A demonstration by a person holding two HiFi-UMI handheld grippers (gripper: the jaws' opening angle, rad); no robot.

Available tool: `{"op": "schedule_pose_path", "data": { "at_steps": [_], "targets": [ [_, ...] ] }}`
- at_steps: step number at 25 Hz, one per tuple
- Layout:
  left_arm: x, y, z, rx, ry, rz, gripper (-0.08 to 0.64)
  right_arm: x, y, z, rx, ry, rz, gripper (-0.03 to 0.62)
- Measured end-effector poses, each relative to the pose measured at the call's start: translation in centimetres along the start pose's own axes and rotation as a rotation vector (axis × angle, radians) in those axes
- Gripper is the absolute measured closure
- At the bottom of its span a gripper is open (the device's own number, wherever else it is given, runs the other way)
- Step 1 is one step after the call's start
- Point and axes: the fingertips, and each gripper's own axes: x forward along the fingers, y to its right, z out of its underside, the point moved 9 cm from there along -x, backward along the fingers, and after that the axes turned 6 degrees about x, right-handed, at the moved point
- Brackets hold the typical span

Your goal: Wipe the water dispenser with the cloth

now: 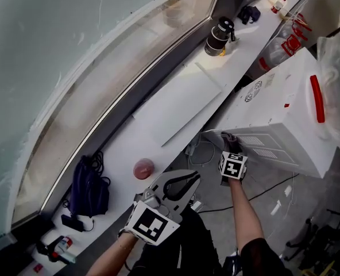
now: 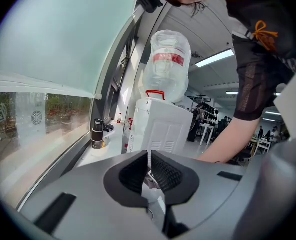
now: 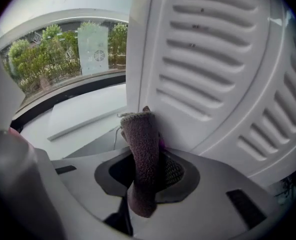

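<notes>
The white water dispenser [image 1: 285,114] stands at the right, a clear bottle [image 2: 165,64] on top of it. My right gripper [image 1: 230,138] is shut on a brownish-purple cloth [image 3: 142,149], whose top end presses against the dispenser's slatted rear panel [image 3: 213,59] near its left corner. My left gripper [image 1: 187,180] hangs lower and to the left, away from the dispenser [image 2: 160,124]. Its jaws are shut with nothing between them, as the left gripper [image 2: 149,171] view shows.
A long white ledge [image 1: 176,105] runs under the curved window. On it stand a black cup [image 1: 219,37], a pink round object [image 1: 143,168] and a dark blue bag [image 1: 88,188]. Cables [image 1: 201,151] lie on the floor beside the dispenser's base.
</notes>
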Motion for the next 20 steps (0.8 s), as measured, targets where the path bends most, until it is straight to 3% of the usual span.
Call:
{"op": "schedule_pose_path", "data": {
  "at_steps": [6, 9, 13, 20],
  "targets": [
    [0.3, -0.3, 1.3, 0.029, -0.011, -0.004, 0.537, 2.6, -0.8, 1.3, 0.054, -0.047, 0.016, 0.489],
    [0.2, -0.4, 1.0, 0.027, -0.022, -0.008, 0.537, 1.1, -0.8, 0.5, 0.073, -0.022, -0.022, 0.489],
    [-0.2, 0.0, -1.5, 0.007, -0.014, 0.020, 0.537, -4.5, -0.1, -1.8, 0.038, 0.046, -0.094, 0.489],
    [-0.5, 0.9, -6.4, 0.086, -0.003, 0.091, 0.537, -16.9, 3.5, -6.1, 0.090, 0.158, -0.120, 0.489]
  ]
}}
